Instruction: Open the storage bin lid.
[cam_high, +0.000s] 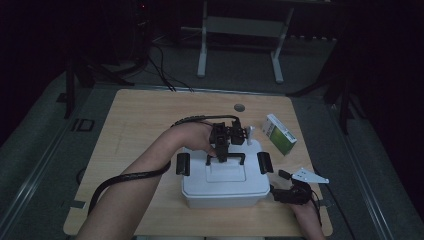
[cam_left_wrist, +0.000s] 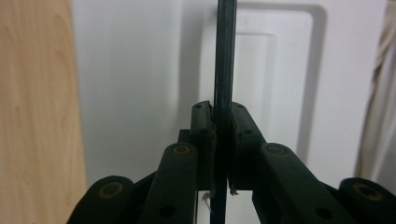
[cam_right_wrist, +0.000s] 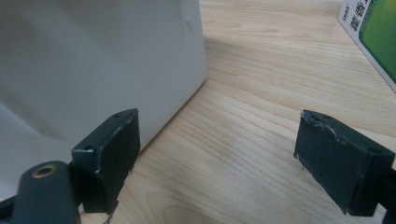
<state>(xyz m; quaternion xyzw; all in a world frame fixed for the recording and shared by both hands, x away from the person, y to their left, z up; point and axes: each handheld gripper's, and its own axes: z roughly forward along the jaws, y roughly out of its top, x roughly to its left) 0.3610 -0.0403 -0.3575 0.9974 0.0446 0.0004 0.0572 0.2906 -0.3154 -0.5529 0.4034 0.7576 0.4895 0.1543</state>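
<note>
White storage box (cam_high: 226, 182) sits low centre of the high view on a light wood table (cam_high: 145, 115), lid on. Black latch on each short side: left latch (cam_high: 183, 164), right latch (cam_high: 264, 162). Black carry handle (cam_high: 226, 158) on the lid, toward its far edge.

Left gripper (cam_high: 221, 154) reaches in from the lower left of the high view, forearm lying across the table, and comes down onto the handle. In the left gripper view its jaws are pressed together, pinching the thin dark handle bar (cam_left_wrist: 223, 70), which runs up the middle of the frame between the pads. White lid (cam_left_wrist: 140, 84) with its recessed panel lies behind; a strip of wood table at the left edge of that frame.

Right gripper (cam_high: 284, 174) is at the lower right of the high view, just beside the box's right end, low near the table, hand at the bottom edge. In the right gripper view its jaws are spread wide, nothing between them but bare wood. Left pad (cam_right_wrist: 112, 154) is close to the white box wall (cam_right_wrist: 93, 60); can't tell if it touches. Right pad (cam_right_wrist: 338, 158) is well clear of it.

Green and white carton (cam_high: 279, 133) lies on the table right of centre in the high view, near the box's far right corner but apart from it; its corner (cam_right_wrist: 373, 32) shows at the upper right of the right gripper view. Small white object (cam_high: 249, 132) stands just behind the box, too small to identify.
</note>
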